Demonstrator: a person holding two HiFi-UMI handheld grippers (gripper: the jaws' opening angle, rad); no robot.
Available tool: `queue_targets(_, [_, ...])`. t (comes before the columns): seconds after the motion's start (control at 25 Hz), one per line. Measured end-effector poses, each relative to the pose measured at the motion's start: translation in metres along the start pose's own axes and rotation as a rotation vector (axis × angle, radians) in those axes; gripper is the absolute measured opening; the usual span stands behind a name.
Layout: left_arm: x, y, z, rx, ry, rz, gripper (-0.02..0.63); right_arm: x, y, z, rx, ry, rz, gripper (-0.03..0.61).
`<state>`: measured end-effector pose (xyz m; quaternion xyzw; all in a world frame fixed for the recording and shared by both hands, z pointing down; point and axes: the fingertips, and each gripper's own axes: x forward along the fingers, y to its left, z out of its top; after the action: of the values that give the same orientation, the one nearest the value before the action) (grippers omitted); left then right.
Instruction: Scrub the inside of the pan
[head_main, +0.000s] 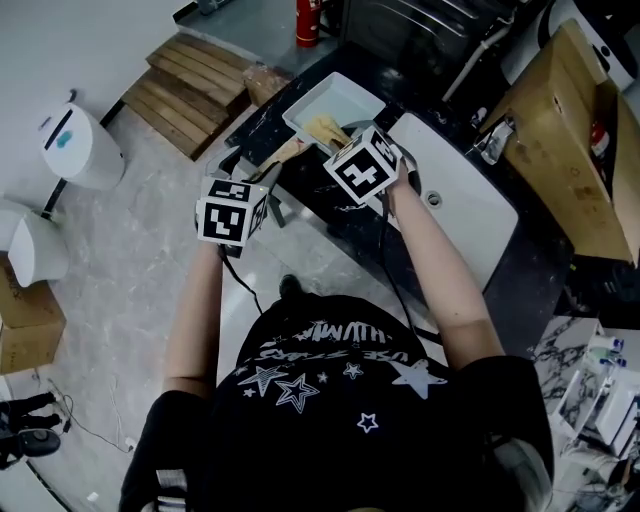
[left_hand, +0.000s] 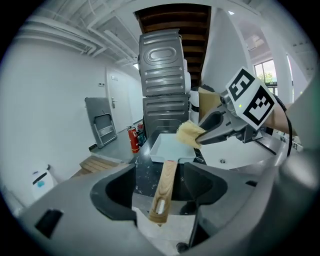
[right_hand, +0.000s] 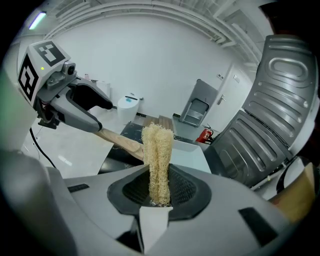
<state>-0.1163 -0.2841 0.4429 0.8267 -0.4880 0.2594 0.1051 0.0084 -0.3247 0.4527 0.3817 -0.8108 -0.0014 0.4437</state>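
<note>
Wooden handle (left_hand: 165, 192) of the pale-blue square pan (left_hand: 172, 147) is lying between the left gripper (right_hand: 102, 116) jaws, which are standing spread wide, pads not pressing it. Pan is sitting on the dark tabletop (head_main: 262, 118) just beside the white sink (head_main: 465, 205), handle pointing toward the person. Right gripper (left_hand: 204, 131) jaws are pinching a tan loofah (right_hand: 157, 160), which is hanging over the pan's near corner, seemingly clear of the inside. Step, as I'm judging it: nothing is scrubbing right now and the pan isn't being steadied; I'm reading it as a gap around the scrub, start or end I can't tell. If scrubbing is due, the next move is calling for the left jaws closing on the handle to pin the pan, then the loofah going down onto the pan floor. Writing: the starred shirt print is showing letters too warped for reading; marker cubes are carrying only black-white squares; no brand is showing on pan or loofah.
</note>
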Motion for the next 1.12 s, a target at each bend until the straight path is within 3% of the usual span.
queue_targets(0.44, [-0.034,-0.052,-0.01,-0.089,-0.058,0.106,0.288,-0.042,0.02,-0.042,-0.004,-0.047,0.027,0.086])
queue_targets(0.92, [-0.07,-0.131,-0.029,-0.178,-0.049,0.081,0.262,-0.099,0.043,-0.107,0.036,-0.061,0.051,0.083])
queue_targets(1.12, [-0.086,-0.167,-0.038,-0.194,-0.043,0.078,0.177,-0.126,0.054,-0.134,0.06,-0.077,0.056,0.083])
